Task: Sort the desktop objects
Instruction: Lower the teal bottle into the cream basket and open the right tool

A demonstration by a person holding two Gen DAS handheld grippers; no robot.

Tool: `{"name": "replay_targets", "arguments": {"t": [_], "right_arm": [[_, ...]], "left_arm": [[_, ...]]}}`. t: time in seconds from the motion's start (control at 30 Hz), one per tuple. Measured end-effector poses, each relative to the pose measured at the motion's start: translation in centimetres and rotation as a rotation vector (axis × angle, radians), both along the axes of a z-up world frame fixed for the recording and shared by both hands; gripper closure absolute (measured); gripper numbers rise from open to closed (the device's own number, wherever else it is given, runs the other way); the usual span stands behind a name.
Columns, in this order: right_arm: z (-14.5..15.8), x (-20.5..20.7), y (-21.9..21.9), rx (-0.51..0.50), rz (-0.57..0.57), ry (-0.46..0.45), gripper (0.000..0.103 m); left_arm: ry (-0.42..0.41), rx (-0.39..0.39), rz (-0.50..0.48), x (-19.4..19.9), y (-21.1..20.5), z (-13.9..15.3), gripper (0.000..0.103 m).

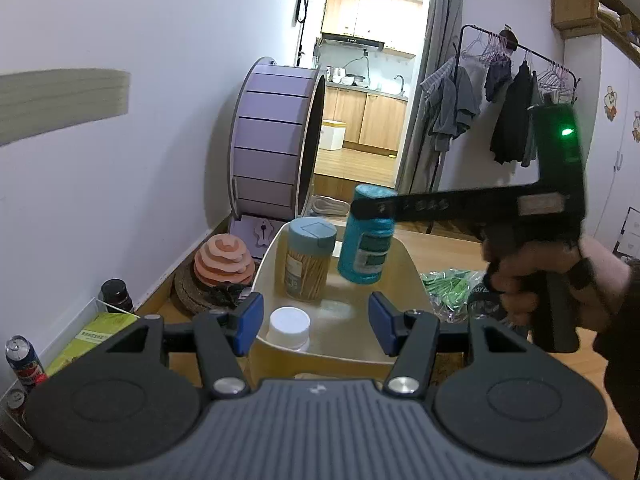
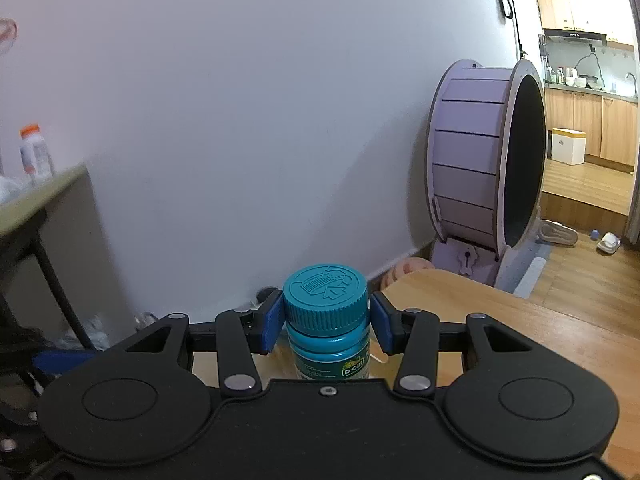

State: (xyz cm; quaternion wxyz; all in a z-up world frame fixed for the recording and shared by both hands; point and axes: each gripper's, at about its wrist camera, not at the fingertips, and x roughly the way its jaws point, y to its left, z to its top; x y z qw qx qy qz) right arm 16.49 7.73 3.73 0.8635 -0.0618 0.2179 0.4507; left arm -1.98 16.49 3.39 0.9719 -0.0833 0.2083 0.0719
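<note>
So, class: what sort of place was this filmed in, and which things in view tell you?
Most likely a lived-in home, probably a small flat. A clothes rack hung with garments stands by a doorway into a kitchen with wooden cabinets, and a large purple pet exercise wheel sits against the wall.

Your right gripper's body hides the teal bottle [image 2: 326, 320] below its label, and your left gripper covers the white-capped bottle's [image 1: 289, 327] lower half in the tray [image 1: 408, 268].
</note>
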Motion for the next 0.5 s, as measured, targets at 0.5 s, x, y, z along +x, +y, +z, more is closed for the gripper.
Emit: {"name": "replay_targets", "arguments": {"t": [0.5], "right_arm": [[1.2, -2.6, -5.1, -0.002, -0.040, -0.045, 0.028]], "left_arm": [[0.003, -0.038, -0.047, -0.1, -0.4, -0.3, 0.046]]}}
